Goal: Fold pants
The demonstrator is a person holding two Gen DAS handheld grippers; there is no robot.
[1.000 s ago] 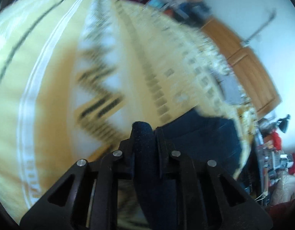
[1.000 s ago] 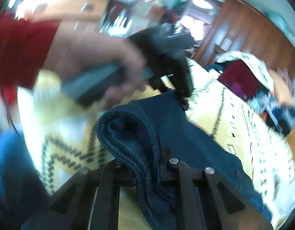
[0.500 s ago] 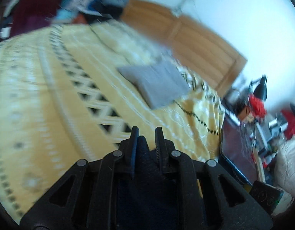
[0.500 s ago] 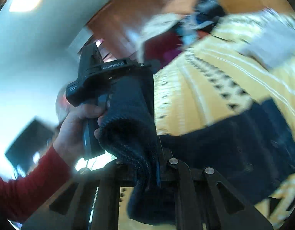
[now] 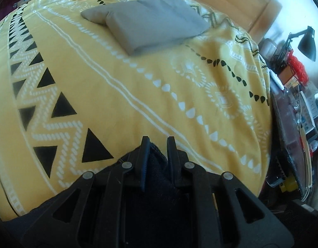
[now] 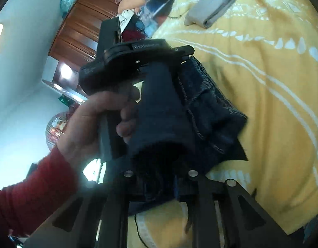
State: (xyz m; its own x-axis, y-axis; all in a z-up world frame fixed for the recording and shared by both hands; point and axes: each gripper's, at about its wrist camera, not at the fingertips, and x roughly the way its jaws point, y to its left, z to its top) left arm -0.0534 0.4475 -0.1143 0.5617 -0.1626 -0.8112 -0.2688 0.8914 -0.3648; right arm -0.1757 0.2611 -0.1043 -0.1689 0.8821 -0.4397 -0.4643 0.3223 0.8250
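Left wrist view shows the left tongs (image 5: 156,144) pinched on the dark pants (image 5: 156,171) above the yellow bed (image 5: 117,82). The right tongs (image 6: 159,177) pinch them too. Both lift; next, lay the pants flat.

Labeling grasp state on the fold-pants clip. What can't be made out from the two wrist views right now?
- Right gripper fingertips: right wrist view, wrapped in the dark pants.
- How the pants lie overall: mostly hidden under the left gripper in the left wrist view, bunched between the grippers in the right.
- Nightstand clutter: left wrist view, too small and edge-warped.
- Person's left hand: partly behind the gripper body; the arm runs off-frame.
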